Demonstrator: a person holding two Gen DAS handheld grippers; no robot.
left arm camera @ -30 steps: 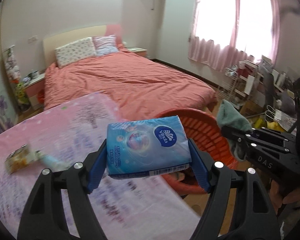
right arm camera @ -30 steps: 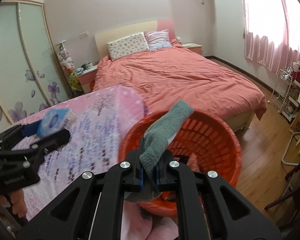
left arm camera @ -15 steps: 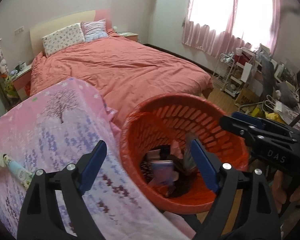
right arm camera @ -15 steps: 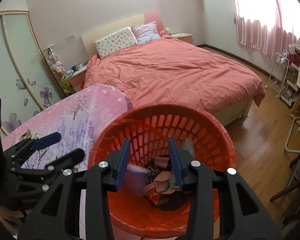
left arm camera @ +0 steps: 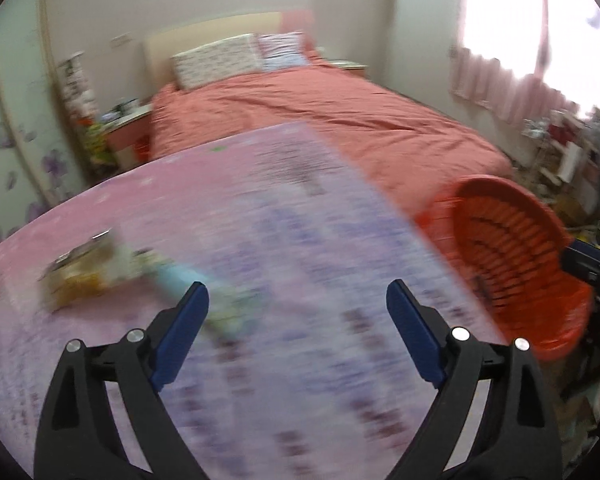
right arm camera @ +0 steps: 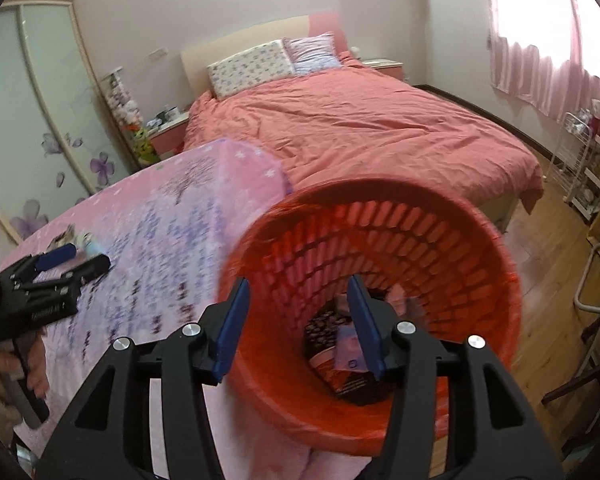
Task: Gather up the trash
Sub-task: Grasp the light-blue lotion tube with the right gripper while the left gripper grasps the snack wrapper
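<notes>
Right wrist view is showing the biggest thing in play, the red basket, a round plastic bin with slotted lattice walls, sitting hard against the edge of the table so that trash can be dropped straight in from the cloth. That table is wearing a soft pink cover printed with purple sprigs, draping over its edge. Down in the basket's bottom, wrappers and a dark printed packet are lying in a crumpled heap, already collected. The right claw is hanging over the basket mouth with its blue pads parted and nothing between them; its jaws have just been opening. The left claw is spread wide and empty over the table, its jaws having just been opening too, and is pointing toward the leftover trash: a slim pale-blue tube lying flat just ahead of its left pad, and beside that a small crinkled yellowish packet, though motion blur is making both hard to read, so the tube may be something else.
</notes>
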